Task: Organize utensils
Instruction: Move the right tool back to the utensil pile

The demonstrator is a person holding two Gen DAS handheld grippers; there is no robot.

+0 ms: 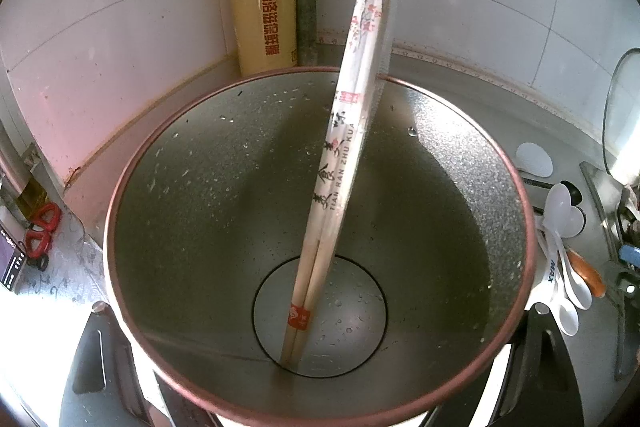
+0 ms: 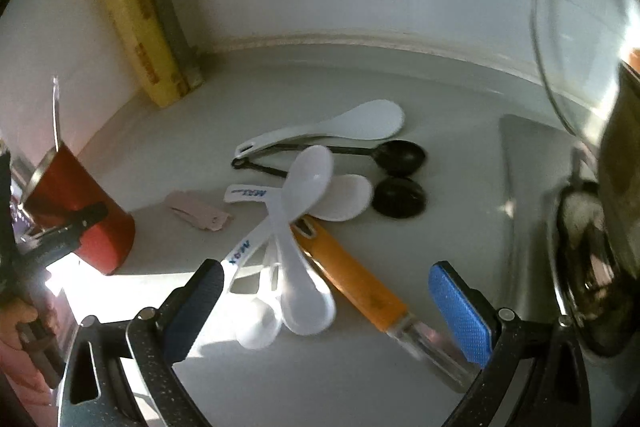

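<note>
The left gripper is clamped on the sides of the red cup and holds it steady; the cup fills the space right in front of it. One wrapped pair of chopsticks stands inside, leaning on the far rim. The right gripper is wide open and empty, and the pile of spoons lies just in front of it, between its two pads. To do this step well, I think it should come down over one spoon handle only, squeeze on the thin part, and lift slowly so the others do not drag along. The big white spoon on top looks easiest. I count about four or five white spoons, but they overlap, so I cannot be sure. There are two black spoons, one orange-handled tool, and one cup.
</note>
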